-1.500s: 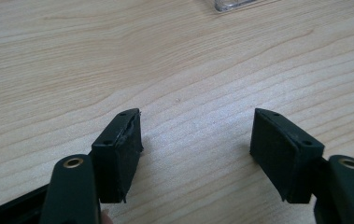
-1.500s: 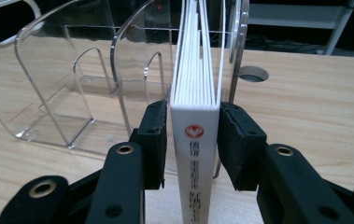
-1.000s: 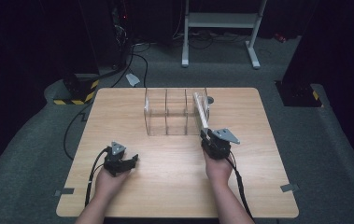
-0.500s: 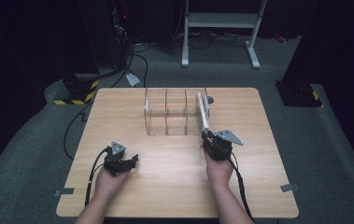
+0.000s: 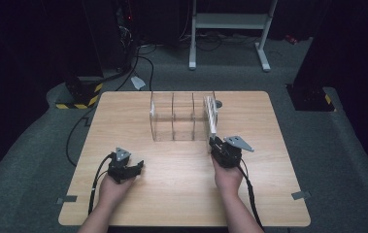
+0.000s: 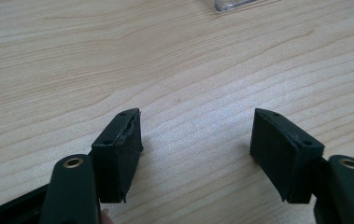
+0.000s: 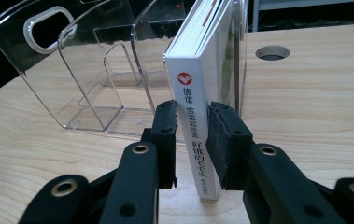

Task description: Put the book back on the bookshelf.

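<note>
Upright white book, spine toward right tongs, in clear rack

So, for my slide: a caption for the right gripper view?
Right tongs clamp white book's spine at clear acrylic rack.

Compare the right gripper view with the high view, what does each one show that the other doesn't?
The right gripper view alone shows the red logo and printed characters on the book's spine, pinched between the right gripper pads. The high view alone shows the left gripper resting open on the table, away from the rack. Both share the book standing in the clear rack and the table's round hole.
</note>
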